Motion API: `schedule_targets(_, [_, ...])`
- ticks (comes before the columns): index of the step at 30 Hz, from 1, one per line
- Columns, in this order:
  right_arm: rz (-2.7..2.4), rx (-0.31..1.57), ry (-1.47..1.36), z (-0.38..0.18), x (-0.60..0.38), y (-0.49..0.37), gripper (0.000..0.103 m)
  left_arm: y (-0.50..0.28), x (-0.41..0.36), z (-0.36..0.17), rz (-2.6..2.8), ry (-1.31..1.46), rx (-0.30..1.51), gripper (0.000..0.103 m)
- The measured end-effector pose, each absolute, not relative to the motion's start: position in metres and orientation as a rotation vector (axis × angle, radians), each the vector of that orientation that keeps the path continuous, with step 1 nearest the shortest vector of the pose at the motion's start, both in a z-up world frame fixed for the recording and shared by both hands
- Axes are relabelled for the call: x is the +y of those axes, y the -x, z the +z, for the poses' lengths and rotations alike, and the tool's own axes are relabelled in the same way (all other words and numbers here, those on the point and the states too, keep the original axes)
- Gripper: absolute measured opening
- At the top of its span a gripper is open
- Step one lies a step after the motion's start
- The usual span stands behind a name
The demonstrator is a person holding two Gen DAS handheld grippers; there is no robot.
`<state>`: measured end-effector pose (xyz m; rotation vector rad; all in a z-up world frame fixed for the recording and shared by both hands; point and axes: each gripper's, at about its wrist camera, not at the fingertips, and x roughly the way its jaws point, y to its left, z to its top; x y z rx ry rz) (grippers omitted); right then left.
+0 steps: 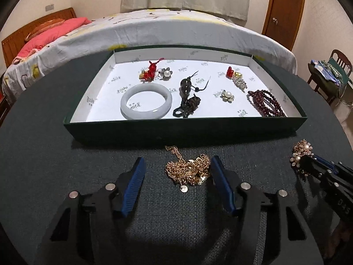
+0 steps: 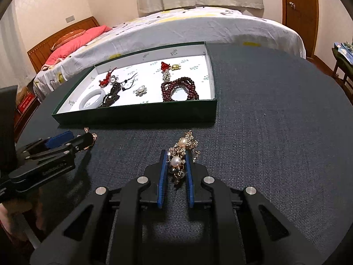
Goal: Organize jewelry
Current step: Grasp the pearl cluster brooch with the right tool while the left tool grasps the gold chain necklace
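A gold chain necklace lies heaped on the dark table in front of the green tray. My left gripper is open around it, the right finger touching the heap. My right gripper is shut on a gold and pearl brooch, low over the table; it shows in the left wrist view too. The tray holds a white jade bangle, a dark red bead bracelet, a dark pendant on cord, pearl flower pieces and red knot charms.
The round table has a dark textured cloth. A bed stands right behind the table. A chair with clothes stands at the right, a wooden door beyond it.
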<state>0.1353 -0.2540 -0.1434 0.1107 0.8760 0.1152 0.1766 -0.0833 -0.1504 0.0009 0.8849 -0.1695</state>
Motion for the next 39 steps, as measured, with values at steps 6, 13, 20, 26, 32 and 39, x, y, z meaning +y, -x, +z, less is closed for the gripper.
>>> schedule_targets(6, [0.118,0.877,-0.122,-0.145,-0.256,-0.136,0.016,-0.172,-0.086,-0.150,-0.193,-0.013,0.876,0.041])
schedule_targets(13, [0.118,0.877,-0.122,-0.145,-0.256,-0.136,0.016,-0.171,-0.087,-0.148,-0.247,0.002,0.864,0.017])
schedule_targets(20, [0.118,0.877,-0.123,-0.145,-0.256,-0.136,0.016,-0.172,-0.081,-0.148,-0.265,0.054,0.869,0.015])
schedule_targets(26, [0.118,0.877,-0.123,-0.145,-0.256,-0.136,0.016,-0.171,-0.079,-0.146,-0.267,0.063,0.856,0.015])
schedule_targets(32, [0.115,0.872,-0.123,-0.145,-0.256,-0.135,0.016,-0.168,-0.078,-0.143,-0.262,0.057,0.841,0.014])
schedule_targets(39, [0.114,0.851,-0.124,-0.139,-0.255,-0.133,0.016,-0.163,-0.075,-0.134,-0.254,0.047,0.811,0.014])
